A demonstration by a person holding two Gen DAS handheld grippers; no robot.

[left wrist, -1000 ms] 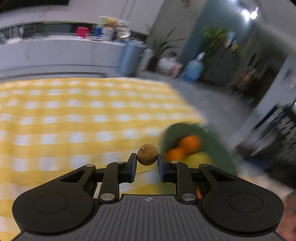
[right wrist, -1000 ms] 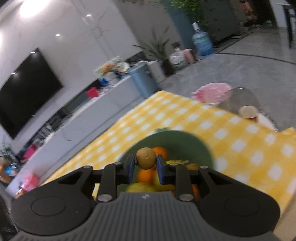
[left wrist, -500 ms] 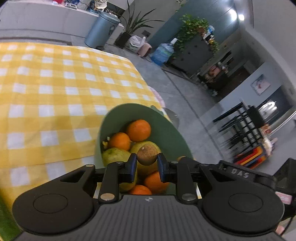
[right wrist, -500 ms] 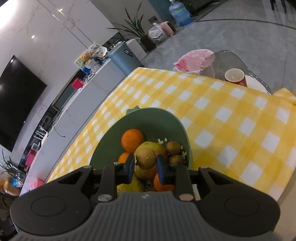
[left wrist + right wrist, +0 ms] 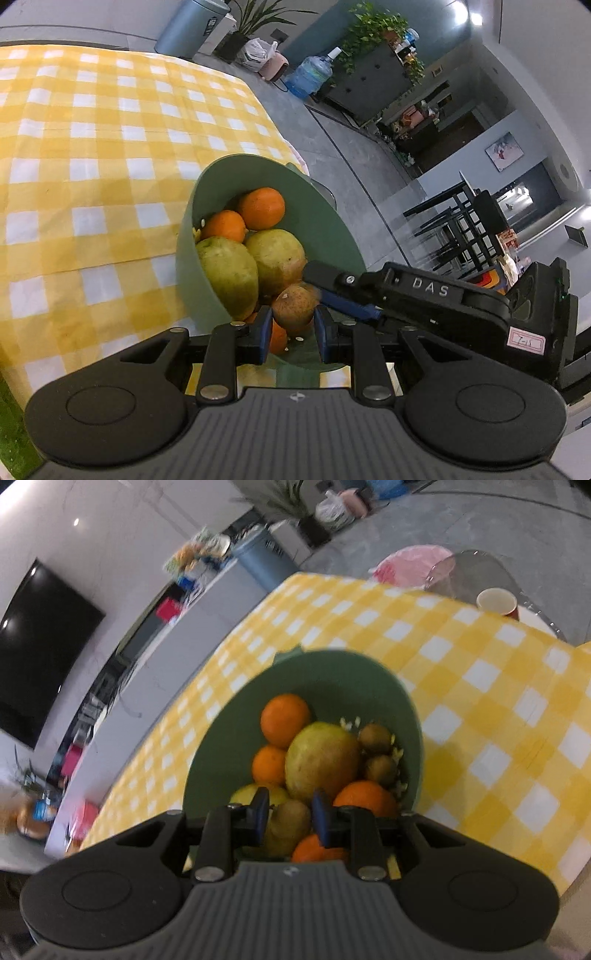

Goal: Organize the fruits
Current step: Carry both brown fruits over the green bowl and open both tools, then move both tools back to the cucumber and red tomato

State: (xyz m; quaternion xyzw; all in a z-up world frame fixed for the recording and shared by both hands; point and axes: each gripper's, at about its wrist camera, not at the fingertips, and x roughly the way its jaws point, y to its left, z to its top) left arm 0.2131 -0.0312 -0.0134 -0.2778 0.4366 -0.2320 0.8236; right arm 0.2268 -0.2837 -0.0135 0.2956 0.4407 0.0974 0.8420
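A green bowl (image 5: pixel 258 162) (image 5: pixel 332 657) on the yellow checked cloth holds oranges (image 5: pixel 261 208), large yellow-green fruits (image 5: pixel 275 254) and small brown fruits (image 5: pixel 375 738). My left gripper (image 5: pixel 292 332) is shut on a small brown fruit (image 5: pixel 295 308) just over the bowl's near side. My right gripper (image 5: pixel 288 819) hangs low over the fruit pile with another small brown fruit (image 5: pixel 291 821) between its blue pads; its jaws are opening, the pads still at the fruit's sides. In the left wrist view a black finger (image 5: pixel 332 277) of the right gripper reaches in from the right, close to my left fingertips.
The yellow checked tablecloth (image 5: pixel 92 147) spreads left and behind the bowl. A red cup (image 5: pixel 496 602) stands on a glass surface (image 5: pixel 476 568) beyond the table's far corner, next to something pink (image 5: pixel 413 561). The table's edge runs just right of the bowl.
Both grippers have sunk and tipped down toward the bowl, each still carrying its brown fruit. The right gripper has come into the left wrist view. The right fruit sits slightly lower between the pads.
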